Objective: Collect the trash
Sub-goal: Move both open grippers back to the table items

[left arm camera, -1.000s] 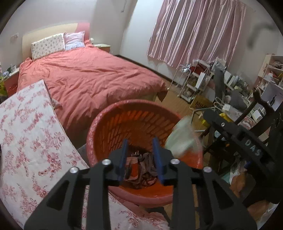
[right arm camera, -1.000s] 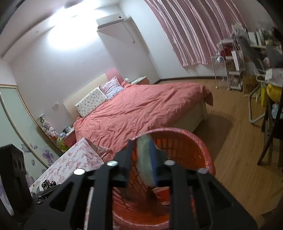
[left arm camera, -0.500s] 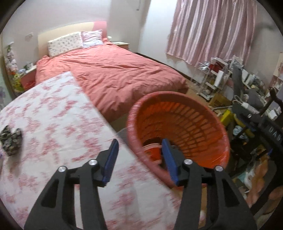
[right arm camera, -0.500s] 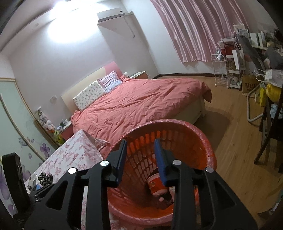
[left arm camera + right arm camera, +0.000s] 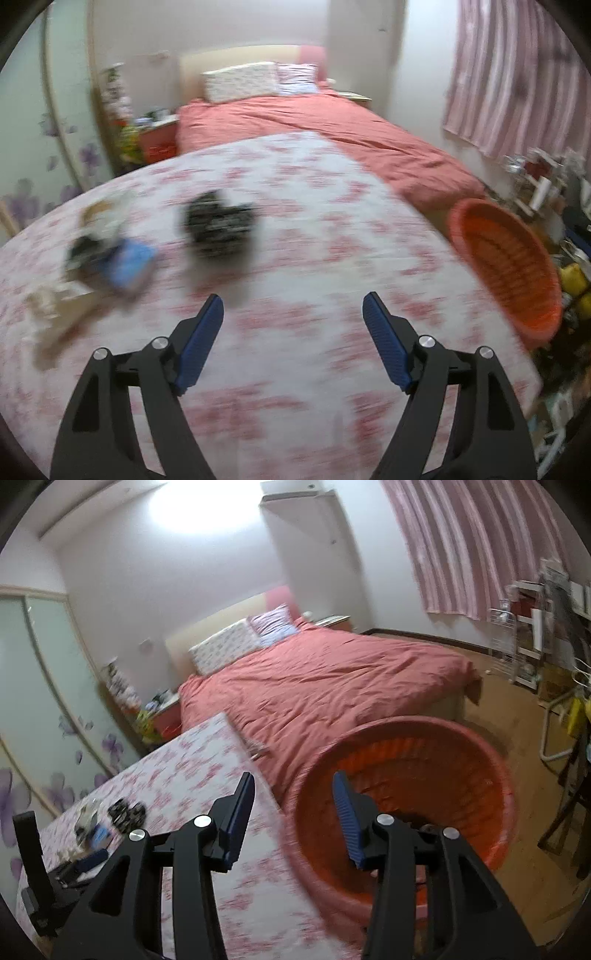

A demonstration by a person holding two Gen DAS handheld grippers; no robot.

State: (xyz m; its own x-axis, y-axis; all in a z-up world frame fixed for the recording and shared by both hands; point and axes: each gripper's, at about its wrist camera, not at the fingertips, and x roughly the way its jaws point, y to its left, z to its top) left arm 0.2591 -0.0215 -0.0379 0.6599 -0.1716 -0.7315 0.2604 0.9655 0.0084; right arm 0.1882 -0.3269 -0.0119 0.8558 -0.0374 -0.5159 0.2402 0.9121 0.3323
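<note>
Both grippers empty: left gripper now jaws wide over floral table, swung off red basket; right gripper half-open after dropping wad there. Remaining trash ahead—next pick.

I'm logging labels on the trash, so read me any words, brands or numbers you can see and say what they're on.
None can be read.
Trash pile on the flowered table: too blurred.
Orange basket: no lettering visible.
Shelf clutter: too small.

Black tongs, blue ribbed pads
</note>
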